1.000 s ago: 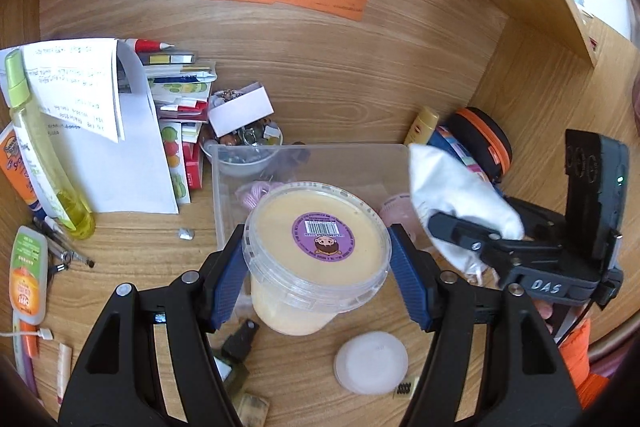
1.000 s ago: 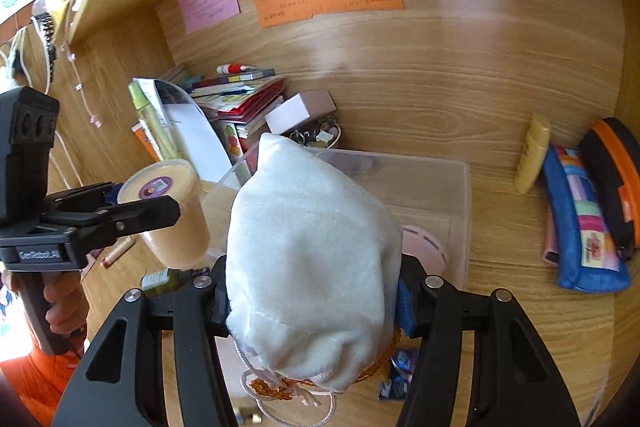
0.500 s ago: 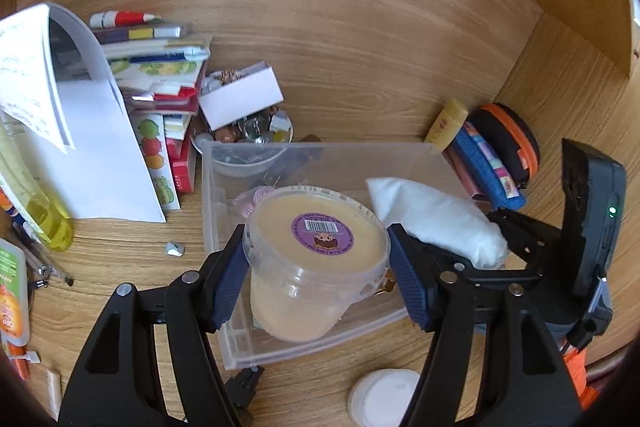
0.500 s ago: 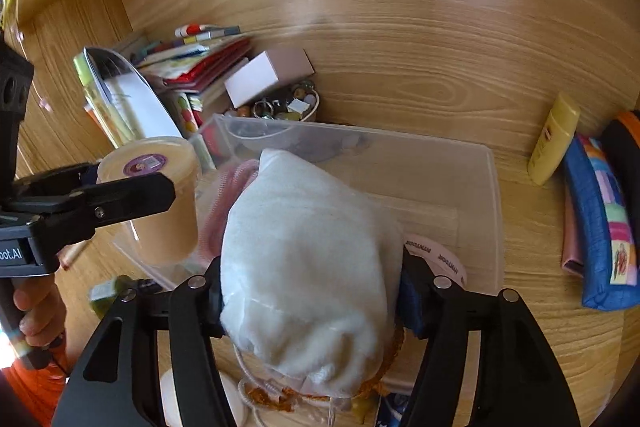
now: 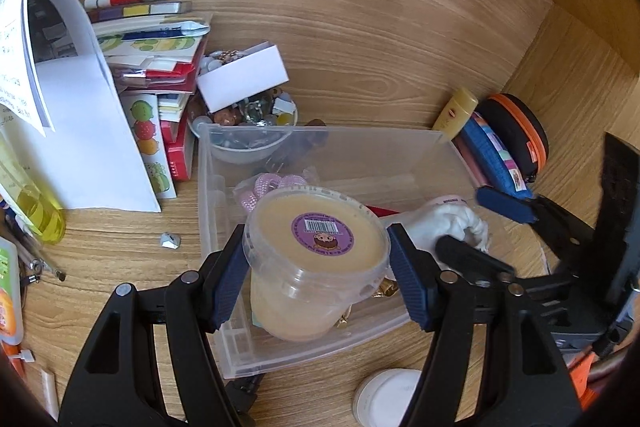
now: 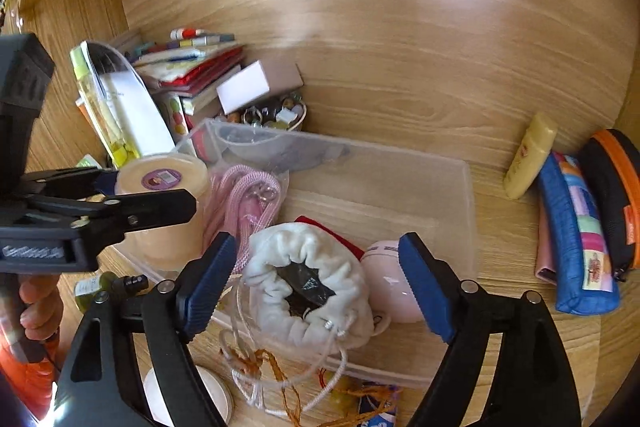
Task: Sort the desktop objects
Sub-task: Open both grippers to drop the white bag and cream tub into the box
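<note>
My left gripper [image 5: 316, 279] is shut on a clear tub of beige paste with a purple sticker on its lid [image 5: 316, 259] and holds it inside the front left of a clear plastic bin [image 5: 320, 147]. The tub also shows in the right wrist view [image 6: 160, 203]. My right gripper [image 6: 316, 287] is open, its jaws wide either side of a white drawstring pouch [image 6: 308, 287] that sits in the bin [image 6: 400, 187]. The pouch's mouth faces me and its cords hang over the front wall. The pouch also shows in the left wrist view [image 5: 440, 223].
Pink cord [image 6: 244, 199], a red item and a pink round case [image 6: 388, 279] lie in the bin. Behind it stand a bowl of trinkets [image 5: 248, 131], stacked books [image 5: 156, 67] and a yellow bottle [image 5: 32, 203]. A yellow tube [image 6: 528, 155] and pencil cases [image 6: 576, 227] lie right. A white lid [image 5: 384, 403] lies in front.
The right gripper has opened and let go of the white pouch, which now rests in the bin. The left gripper has carried the tub forward and down into the bin.
</note>
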